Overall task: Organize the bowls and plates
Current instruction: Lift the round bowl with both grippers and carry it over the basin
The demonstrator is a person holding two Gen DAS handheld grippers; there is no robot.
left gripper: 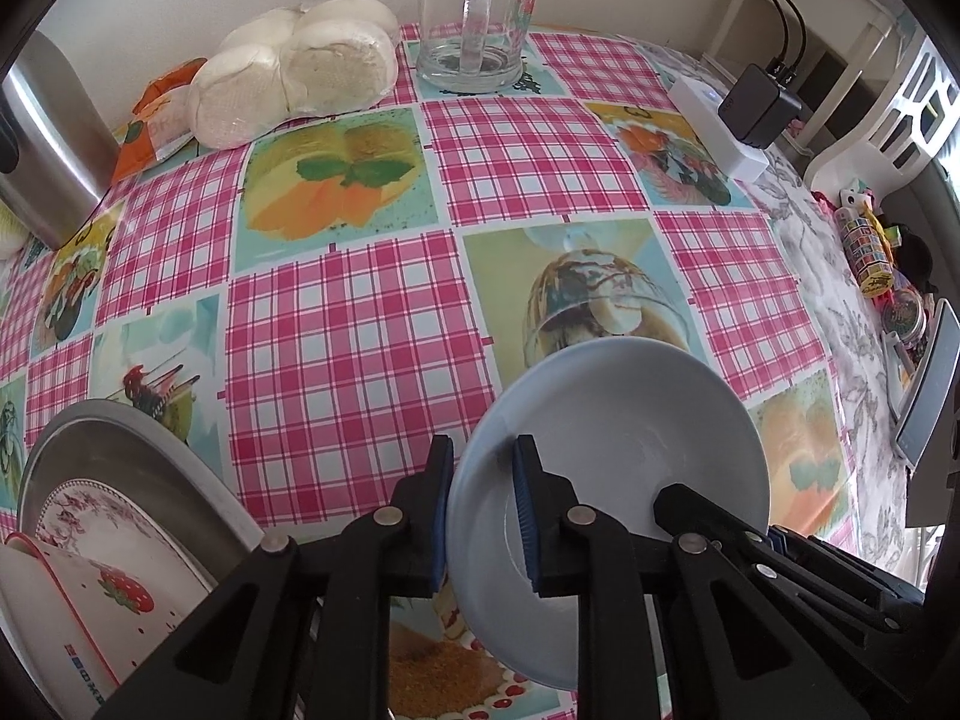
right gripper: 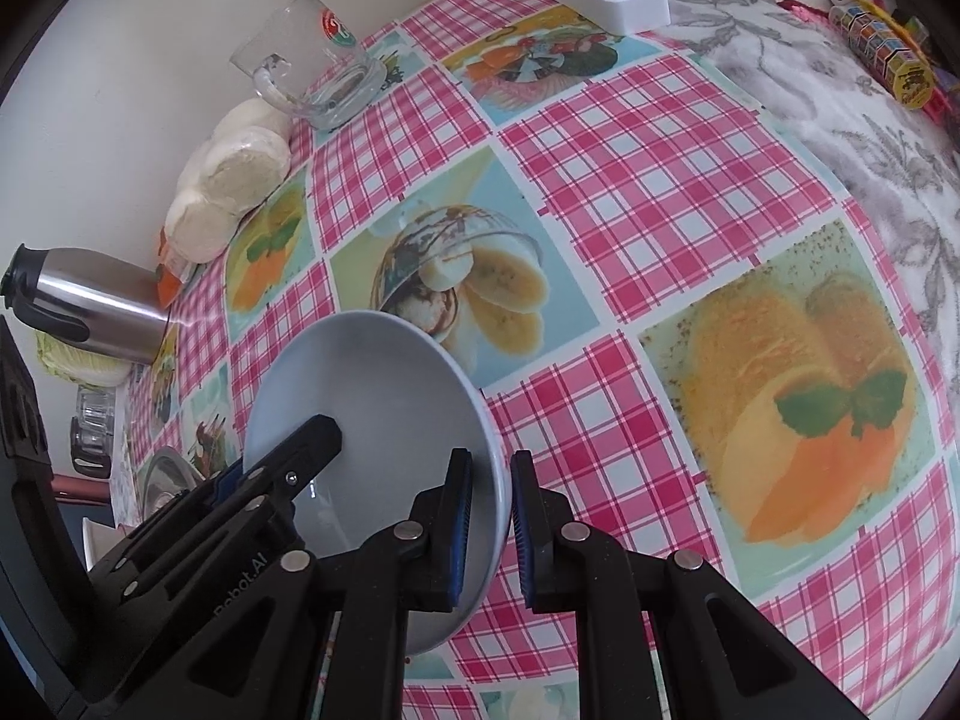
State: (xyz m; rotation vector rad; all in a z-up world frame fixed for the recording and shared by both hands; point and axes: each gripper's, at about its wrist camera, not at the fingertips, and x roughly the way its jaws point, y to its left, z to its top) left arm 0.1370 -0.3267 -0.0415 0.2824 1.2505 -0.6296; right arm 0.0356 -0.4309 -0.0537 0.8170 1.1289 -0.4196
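Note:
A pale blue plate [left gripper: 618, 450] is held tilted above the checked tablecloth between both grippers. My left gripper [left gripper: 483, 474] has its jaws around the plate's left rim, pads close on it. My right gripper [right gripper: 491, 498] has its jaws around the plate's right rim [right gripper: 372, 396], with a small gap at the right pad. The right gripper's arm shows in the left wrist view [left gripper: 750, 534]; the left one shows in the right wrist view [right gripper: 258, 480]. A steel tray [left gripper: 132, 444] at lower left holds a floral plate [left gripper: 120, 516] and a strawberry bowl [left gripper: 78, 600].
A glass mug [left gripper: 474, 18], bagged buns [left gripper: 300, 78] and a steel thermos [left gripper: 48, 138] stand along the far wall. A white power strip with charger [left gripper: 732, 114] lies at the back right. Small toys and tins [left gripper: 870, 246] sit at the right edge.

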